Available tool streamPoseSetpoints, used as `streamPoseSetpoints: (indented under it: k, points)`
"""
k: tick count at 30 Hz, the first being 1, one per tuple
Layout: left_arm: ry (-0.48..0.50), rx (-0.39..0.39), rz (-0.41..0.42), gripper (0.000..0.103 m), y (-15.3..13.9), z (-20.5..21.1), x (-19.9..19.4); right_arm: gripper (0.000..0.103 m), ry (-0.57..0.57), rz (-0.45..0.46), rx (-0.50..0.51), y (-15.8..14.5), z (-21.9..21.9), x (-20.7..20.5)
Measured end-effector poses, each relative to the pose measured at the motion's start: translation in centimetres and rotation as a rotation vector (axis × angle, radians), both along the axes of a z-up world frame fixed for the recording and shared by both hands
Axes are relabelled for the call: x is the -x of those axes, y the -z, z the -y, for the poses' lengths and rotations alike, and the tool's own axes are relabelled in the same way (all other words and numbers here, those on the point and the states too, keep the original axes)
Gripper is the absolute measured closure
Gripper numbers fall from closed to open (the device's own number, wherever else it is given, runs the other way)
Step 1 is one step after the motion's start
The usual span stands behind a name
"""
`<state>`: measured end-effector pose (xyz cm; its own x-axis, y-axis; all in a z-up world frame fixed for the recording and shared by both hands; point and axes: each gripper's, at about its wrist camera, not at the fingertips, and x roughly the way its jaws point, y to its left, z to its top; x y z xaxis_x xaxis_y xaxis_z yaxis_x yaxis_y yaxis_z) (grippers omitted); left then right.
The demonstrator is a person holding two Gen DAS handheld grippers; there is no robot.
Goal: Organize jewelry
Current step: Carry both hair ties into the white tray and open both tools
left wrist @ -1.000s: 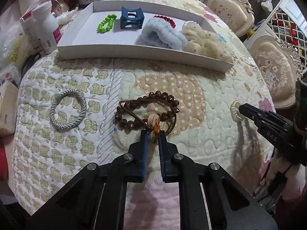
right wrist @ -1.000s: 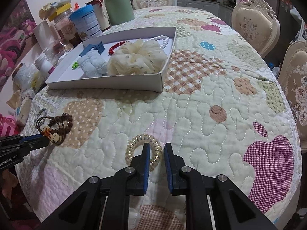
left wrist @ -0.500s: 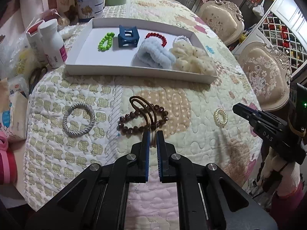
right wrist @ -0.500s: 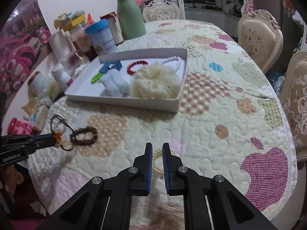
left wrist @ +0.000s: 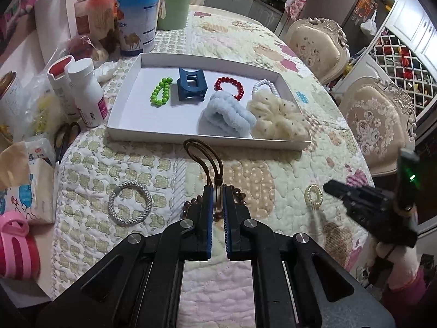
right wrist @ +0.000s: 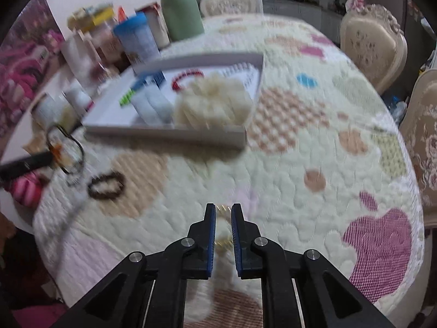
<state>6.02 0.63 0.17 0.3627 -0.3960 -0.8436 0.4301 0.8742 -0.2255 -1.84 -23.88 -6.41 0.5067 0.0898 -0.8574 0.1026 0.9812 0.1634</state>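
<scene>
My left gripper (left wrist: 217,191) is shut on the brown bead bracelet (left wrist: 204,161), pinching its pale disc. The cord loop stands up past the fingertips and the beads hang below them, just above the quilt. My right gripper (right wrist: 223,209) is shut on the pearl spiral ring (right wrist: 223,242), which shows between its blue pads; from the left wrist the pearl spiral ring (left wrist: 313,195) sits at the right gripper (left wrist: 326,187) tip. The white tray (left wrist: 207,138) lies beyond, holding a green bead bracelet (left wrist: 161,92), blue claw clip (left wrist: 190,87), red bracelet (left wrist: 229,87), blue scrunchie (left wrist: 226,114) and cream scrunchie (left wrist: 278,121).
A silver rope bracelet (left wrist: 129,202) lies on the quilt left of my left gripper. Bottles (left wrist: 87,93), cans, a green flask (left wrist: 174,0), scissors (left wrist: 65,139) and a tissue pack crowd the table's left side. Ornate chairs (left wrist: 319,43) stand along the right edge.
My left gripper closed on the brown bracelet and rose, lifting it off the quilt. My right gripper closed on the pearl ring; its view is now blurred.
</scene>
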Motion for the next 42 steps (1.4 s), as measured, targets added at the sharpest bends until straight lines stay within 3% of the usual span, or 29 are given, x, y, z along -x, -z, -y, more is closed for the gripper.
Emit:
streamPoseSetpoints:
  k: [4, 10, 19, 23, 33, 42]
  points:
    - [-0.005, -0.012, -0.014, 0.098, 0.6, 0.0, -0.3, 0.091, 0.006, -0.046, 0.021, 2.2, 0.2, -0.1]
    - [-0.01, -0.019, -0.019, 0.097, 0.7, 0.2, -0.6, 0.093, -0.029, -0.017, 0.059, 2.2, -0.4, -0.6]
    - [-0.03, -0.013, 0.013, 0.098, -0.8, 0.0, -2.5, 0.094, -0.021, 0.082, -0.044, -1.6, -0.1, -1.7]
    - [-0.031, -0.016, 0.051, 0.098, -1.8, 0.4, -4.4, 0.094, -0.029, 0.123, -0.078, -3.6, -0.3, -3.5]
    - [-0.018, -0.033, 0.058, 0.098, -1.6, 2.5, -9.8, 0.094, -0.077, 0.16, -0.045, -6.3, -1.9, -9.5]
    - [-0.013, -0.018, 0.017, 0.098, 0.1, 3.6, -13.3, 0.094, -0.075, 0.122, -0.032, -5.6, -2.1, -14.8]
